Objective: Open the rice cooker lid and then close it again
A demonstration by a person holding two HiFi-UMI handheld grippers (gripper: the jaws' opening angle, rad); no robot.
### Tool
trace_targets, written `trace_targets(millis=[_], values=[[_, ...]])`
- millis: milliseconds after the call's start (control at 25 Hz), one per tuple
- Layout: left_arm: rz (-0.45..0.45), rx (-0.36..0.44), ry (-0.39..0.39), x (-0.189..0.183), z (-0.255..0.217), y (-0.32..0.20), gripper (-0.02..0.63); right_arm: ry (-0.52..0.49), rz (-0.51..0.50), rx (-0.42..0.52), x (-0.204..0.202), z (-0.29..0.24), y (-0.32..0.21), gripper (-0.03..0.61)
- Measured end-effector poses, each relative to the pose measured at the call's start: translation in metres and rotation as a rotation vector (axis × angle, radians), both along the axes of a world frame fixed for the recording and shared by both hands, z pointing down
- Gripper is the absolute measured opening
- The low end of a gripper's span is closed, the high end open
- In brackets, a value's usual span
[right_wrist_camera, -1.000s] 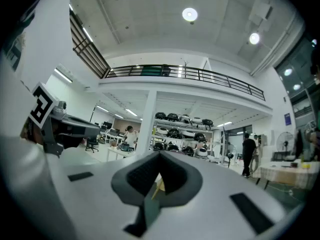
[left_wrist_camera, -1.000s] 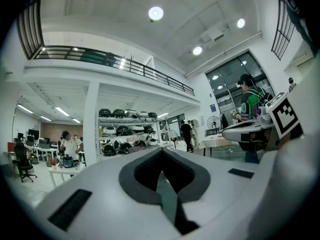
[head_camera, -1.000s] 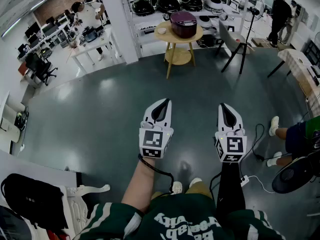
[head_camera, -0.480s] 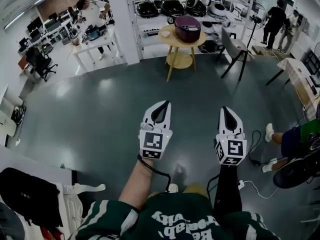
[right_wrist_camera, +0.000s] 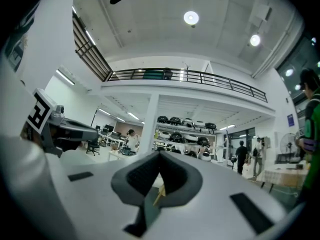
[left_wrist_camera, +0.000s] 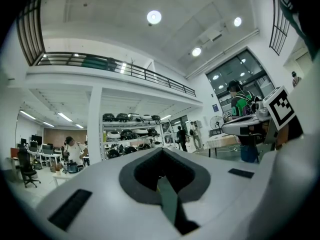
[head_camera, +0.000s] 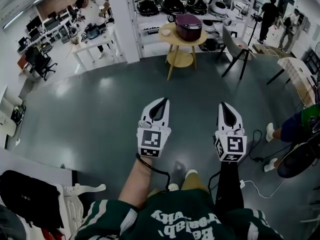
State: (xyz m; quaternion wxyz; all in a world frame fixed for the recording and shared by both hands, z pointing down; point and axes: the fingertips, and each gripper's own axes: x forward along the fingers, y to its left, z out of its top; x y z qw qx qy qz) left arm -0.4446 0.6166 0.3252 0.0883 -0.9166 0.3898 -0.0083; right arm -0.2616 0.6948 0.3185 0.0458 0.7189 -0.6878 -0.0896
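The left gripper (head_camera: 159, 104) has its two jaws pressed together with nothing between them, and the right gripper (head_camera: 225, 108) is the same: jaws closed on each other, empty. Both are held out level in front of the person, side by side and apart, tips pointing across the room. In each gripper view, the white shells meet at a seam, with a dark, matte hollow shaped like a rounded arrowhead behind the tips.

Each gripper is smooth white plastic, tapering to a point, with a cube of black-and-white square markers at its back: the left cube (head_camera: 151, 144) and the right cube (head_camera: 230, 147). The left forearm (head_camera: 136, 176) is bare and reaches forward with a black cable (head_camera: 156, 168) looping by the wrist; the right arm is in a dark sleeve (head_camera: 229, 184). Below is a green shirt (head_camera: 185, 219) with white stripes.

The grippers hang over a glossy dark grey floor (head_camera: 100, 114). The rice cooker (head_camera: 188, 25), rounded and maroon with its lid down, sits well ahead of both grippers on a round pale wooden table (head_camera: 176, 39) with splayed legs and a lower shelf. Behind it stand white shelves (head_camera: 165, 15) lined with more cookers.
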Motion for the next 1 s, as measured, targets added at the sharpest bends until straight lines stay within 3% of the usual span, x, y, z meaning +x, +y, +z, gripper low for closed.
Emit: trace_targets(millis=[320,1000], values=[[-0.031,0.000,-0.005,0.025,0.003,-0.052,-0.005,-0.001,-0.028,0.023,0.028,0.000,-0.051,0.005],[-0.072,-0.024,-0.014,0.173,0.013,-0.249,-0.005,-0.035,-0.060,0.001,0.182,0.016,-0.251,0.005]])
